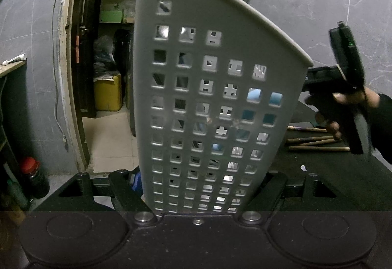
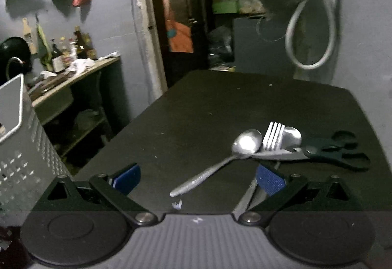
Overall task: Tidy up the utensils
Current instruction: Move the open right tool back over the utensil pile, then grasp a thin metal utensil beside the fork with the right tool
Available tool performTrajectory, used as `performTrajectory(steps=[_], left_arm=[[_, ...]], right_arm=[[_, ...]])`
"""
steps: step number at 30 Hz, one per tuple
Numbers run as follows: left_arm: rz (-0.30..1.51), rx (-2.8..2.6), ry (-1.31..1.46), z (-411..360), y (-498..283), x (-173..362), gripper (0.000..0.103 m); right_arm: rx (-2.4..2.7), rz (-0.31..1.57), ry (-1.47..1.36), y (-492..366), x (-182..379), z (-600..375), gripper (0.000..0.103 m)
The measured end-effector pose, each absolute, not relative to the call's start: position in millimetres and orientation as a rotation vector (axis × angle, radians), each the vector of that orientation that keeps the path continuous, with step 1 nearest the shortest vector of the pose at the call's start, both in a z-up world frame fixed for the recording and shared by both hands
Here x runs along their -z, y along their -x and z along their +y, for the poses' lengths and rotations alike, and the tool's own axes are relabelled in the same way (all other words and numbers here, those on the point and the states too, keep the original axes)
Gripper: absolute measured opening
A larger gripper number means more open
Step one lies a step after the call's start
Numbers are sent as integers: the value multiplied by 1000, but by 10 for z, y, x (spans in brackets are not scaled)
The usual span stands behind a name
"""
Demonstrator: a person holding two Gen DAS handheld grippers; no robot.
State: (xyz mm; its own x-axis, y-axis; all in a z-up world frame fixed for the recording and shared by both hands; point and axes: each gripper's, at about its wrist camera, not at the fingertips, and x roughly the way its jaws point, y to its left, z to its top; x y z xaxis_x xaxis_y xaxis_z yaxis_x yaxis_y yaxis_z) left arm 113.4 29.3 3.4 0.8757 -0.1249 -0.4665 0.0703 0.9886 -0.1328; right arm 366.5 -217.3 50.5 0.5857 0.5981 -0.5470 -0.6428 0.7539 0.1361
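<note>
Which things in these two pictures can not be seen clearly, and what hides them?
- Left wrist view: the left gripper fingertips and most of the table are hidden behind the white basket it holds.
- Left wrist view: the chopsticks are partly covered by the person's hand.
- Right wrist view: the fork handle lies hidden under the scissors.
- Right wrist view: the basket's inside is cut off by the left edge.

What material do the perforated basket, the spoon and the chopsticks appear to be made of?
Basket: probably molded plastic, matte light grey, with a rolled rim and punched square holes.
Spoon: likely stainless steel; the bowl shines brightly and the handle looks textured.
Chopsticks: seemingly wood or bamboo, with a matte tan colour; too small to tell more.
</note>
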Motion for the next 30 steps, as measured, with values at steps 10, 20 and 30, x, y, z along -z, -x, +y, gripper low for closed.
performTrajectory(steps=[10, 20, 30], left_arm=[[493, 104, 114, 296, -1156, -38, 78], [495, 100, 110, 268, -1183, -42, 78], [496, 101, 110, 259, -1175, -38, 77]], right_arm=[[-769, 727, -119, -4484, -383, -2263, 103], [-722, 747, -224, -4899, -191, -2265, 100], [-710, 739, -178, -4753, -190, -2274, 73]])
